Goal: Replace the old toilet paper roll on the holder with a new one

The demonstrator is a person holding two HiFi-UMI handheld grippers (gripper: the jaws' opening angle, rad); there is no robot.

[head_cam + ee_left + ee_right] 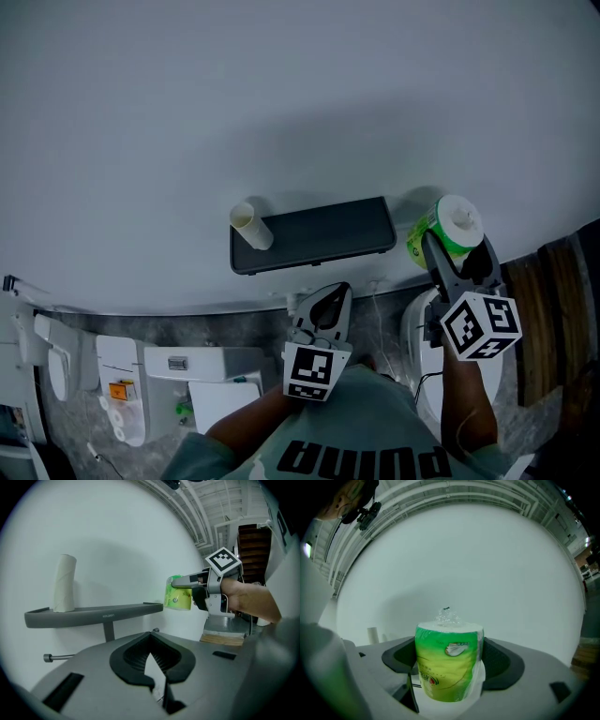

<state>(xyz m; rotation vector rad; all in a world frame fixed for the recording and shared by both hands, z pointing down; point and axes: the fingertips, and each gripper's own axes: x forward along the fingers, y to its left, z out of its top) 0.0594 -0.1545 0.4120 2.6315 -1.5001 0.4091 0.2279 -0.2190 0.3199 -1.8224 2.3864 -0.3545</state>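
Note:
A dark grey holder shelf [319, 234] [93, 613] is fixed to the pale wall. An empty cardboard tube [251, 226] [64, 583] stands upright on its left end. Below the shelf a bare metal rod [60, 656] sticks out. My right gripper [448, 248] [447, 670] is shut on a new roll in green wrapping [448, 230] [449, 660] [178, 593], held just right of the shelf's right end. My left gripper [328, 295] [151, 634] hangs below the shelf's middle, shut and holding nothing.
A white toilet tank [202, 370] and white fittings [52, 352] sit at the lower left. A white fixture [422, 356] lies under the right gripper. Brown wooden panels [548, 309] [253, 545] stand at the right edge.

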